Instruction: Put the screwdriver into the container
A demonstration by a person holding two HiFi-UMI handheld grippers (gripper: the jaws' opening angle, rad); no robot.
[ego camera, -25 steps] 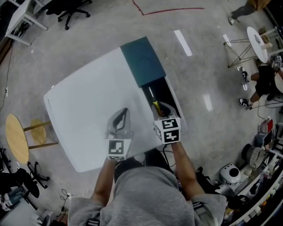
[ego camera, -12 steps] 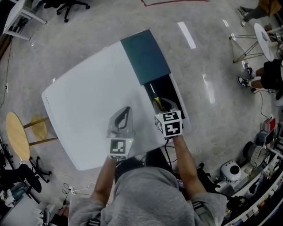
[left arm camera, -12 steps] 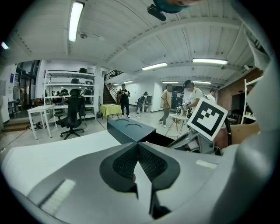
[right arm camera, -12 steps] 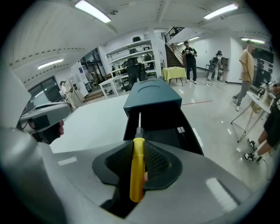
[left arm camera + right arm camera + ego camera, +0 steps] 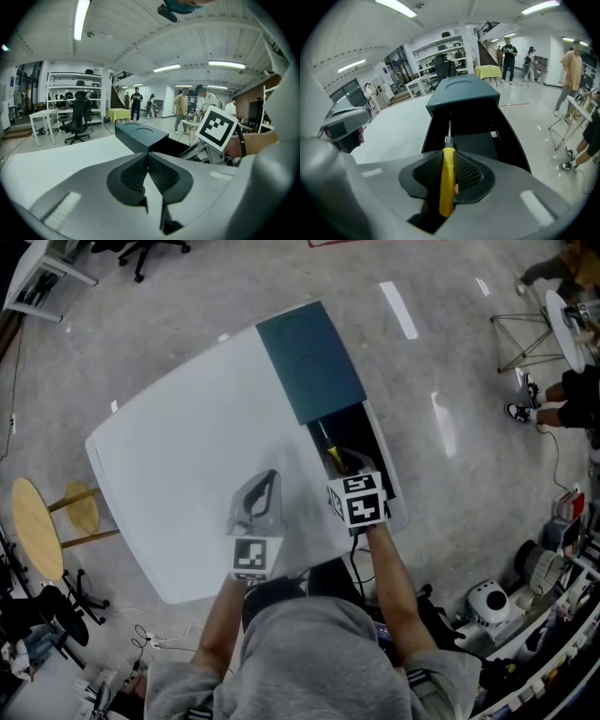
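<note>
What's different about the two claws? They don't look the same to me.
The right claw pinches a yellow-handled screwdriver; the left claw is shut on nothing. The right claw hangs over the open black container; the left claw is above the white table. Both are the same grey shape.

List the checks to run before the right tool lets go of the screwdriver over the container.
1. Right tool shut on the yellow-handled screwdriver: ok.
2. Metal shaft points into the open black box-shaped container: ok.
3. Dark teal lid clear of the near opening: ok.
4. Shaft tip touching the container floor: cannot tell.
5. Left tool shut, empty, over the white table, away from the container: ok.
</note>
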